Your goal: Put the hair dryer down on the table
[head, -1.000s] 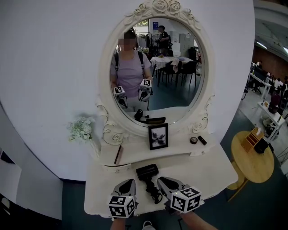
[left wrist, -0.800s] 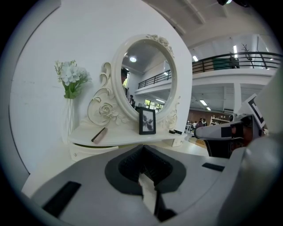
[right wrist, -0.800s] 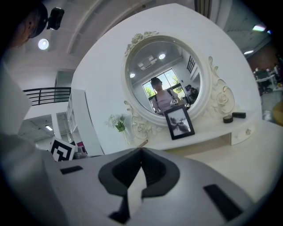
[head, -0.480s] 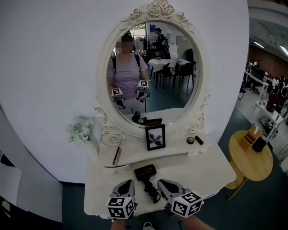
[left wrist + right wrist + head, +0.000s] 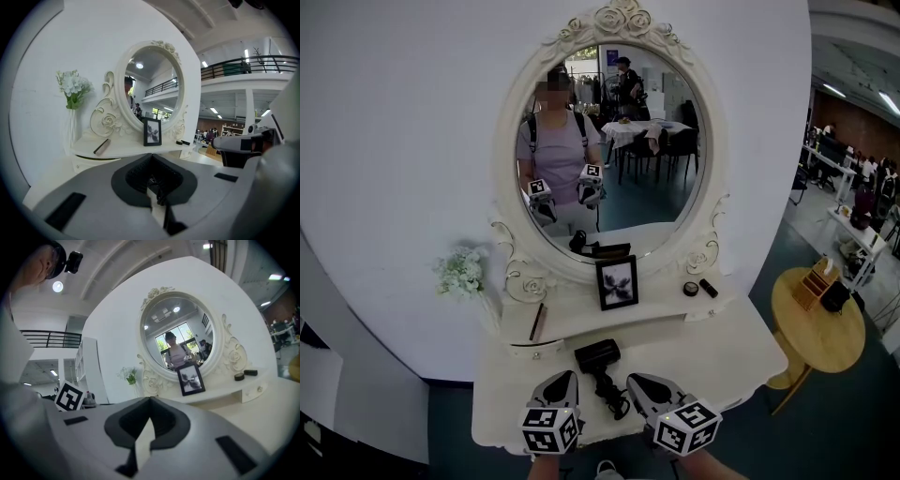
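Vanity top [image 5: 722,347], right tool [image 5: 637,381] closed, empty

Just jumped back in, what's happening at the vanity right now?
The black hair dryer lies on the white vanity table, with its cord bunched beside it. The person holds the left gripper and the right gripper on either side of it, both shut and empty. Neither is gripping the dryer, so the put-down looks done.
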{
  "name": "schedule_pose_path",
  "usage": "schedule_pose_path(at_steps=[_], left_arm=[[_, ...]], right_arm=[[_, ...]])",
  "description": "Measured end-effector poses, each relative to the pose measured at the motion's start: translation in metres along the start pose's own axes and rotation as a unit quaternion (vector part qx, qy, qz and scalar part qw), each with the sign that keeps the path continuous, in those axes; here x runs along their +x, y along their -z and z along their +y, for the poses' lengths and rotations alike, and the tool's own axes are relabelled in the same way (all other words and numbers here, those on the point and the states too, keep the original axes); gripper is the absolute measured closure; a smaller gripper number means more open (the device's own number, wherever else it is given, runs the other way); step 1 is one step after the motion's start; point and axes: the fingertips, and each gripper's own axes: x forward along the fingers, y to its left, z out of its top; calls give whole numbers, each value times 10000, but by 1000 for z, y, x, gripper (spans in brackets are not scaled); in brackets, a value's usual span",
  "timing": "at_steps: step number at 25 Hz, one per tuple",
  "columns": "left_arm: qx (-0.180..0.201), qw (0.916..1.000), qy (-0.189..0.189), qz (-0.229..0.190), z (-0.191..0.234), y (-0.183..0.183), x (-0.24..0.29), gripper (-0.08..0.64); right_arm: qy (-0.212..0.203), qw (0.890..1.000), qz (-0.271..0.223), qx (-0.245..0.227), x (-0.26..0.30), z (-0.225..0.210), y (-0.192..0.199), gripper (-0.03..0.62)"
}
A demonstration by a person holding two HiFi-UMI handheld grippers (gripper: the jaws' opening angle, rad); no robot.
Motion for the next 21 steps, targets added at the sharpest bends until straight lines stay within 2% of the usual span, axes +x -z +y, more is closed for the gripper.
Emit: schedule_pose_path(at_steps=[6, 21], left_arm=[[-6, 10000, 2, 5, -3, 1, 1, 560], [-40, 9999, 17, 97, -7, 9, 1, 560]], right_arm=[[101, 9996, -47, -271, -1, -2, -3, 589], [93, 9996, -45, -265, -3, -1, -3, 589]])
